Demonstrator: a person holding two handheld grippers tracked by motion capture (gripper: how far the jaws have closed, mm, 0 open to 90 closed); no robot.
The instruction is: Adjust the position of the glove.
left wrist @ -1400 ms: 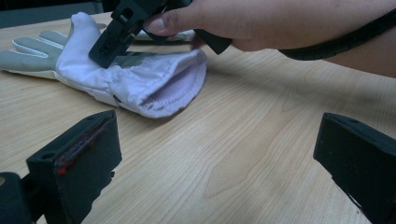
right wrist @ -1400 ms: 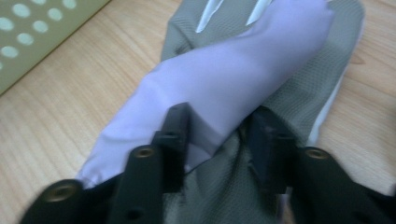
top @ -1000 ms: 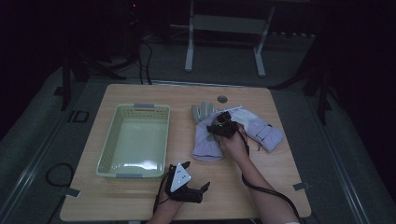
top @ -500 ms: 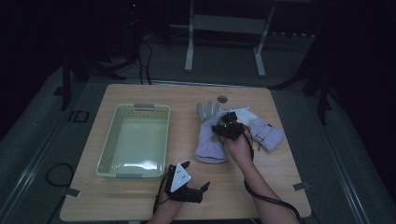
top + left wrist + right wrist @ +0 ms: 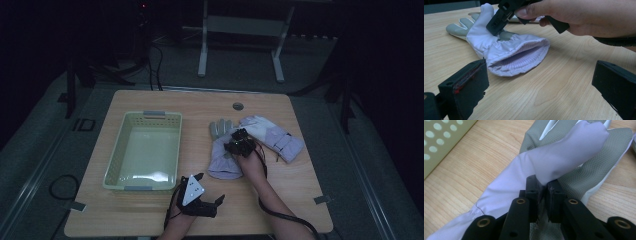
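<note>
Two pale lilac gloves with grey palms lie at the table's middle right. The nearer glove [image 5: 220, 150] [image 5: 506, 47] [image 5: 554, 165] points away from me, its ribbed cuff open toward the front. My right gripper [image 5: 239, 140] [image 5: 543, 188] is shut on a fold of this glove's lilac fabric, near its thumb. The second glove [image 5: 275, 137] lies slanted to the right of it. My left gripper [image 5: 207, 192] [image 5: 539, 82] rests open near the table's front edge, its jaws wide apart and facing the cuff with nothing between them.
A pale green perforated basket [image 5: 142, 150] [image 5: 439, 142] stands hollow on the left half of the wooden table [image 5: 300, 200]. A small round grommet [image 5: 238, 106] sits near the far edge. Dark floor, cables and a stand's legs surround the table.
My right hand and gripper have drawn back toward me and slightly right along the nearer glove. The left gripper has stayed put.
</note>
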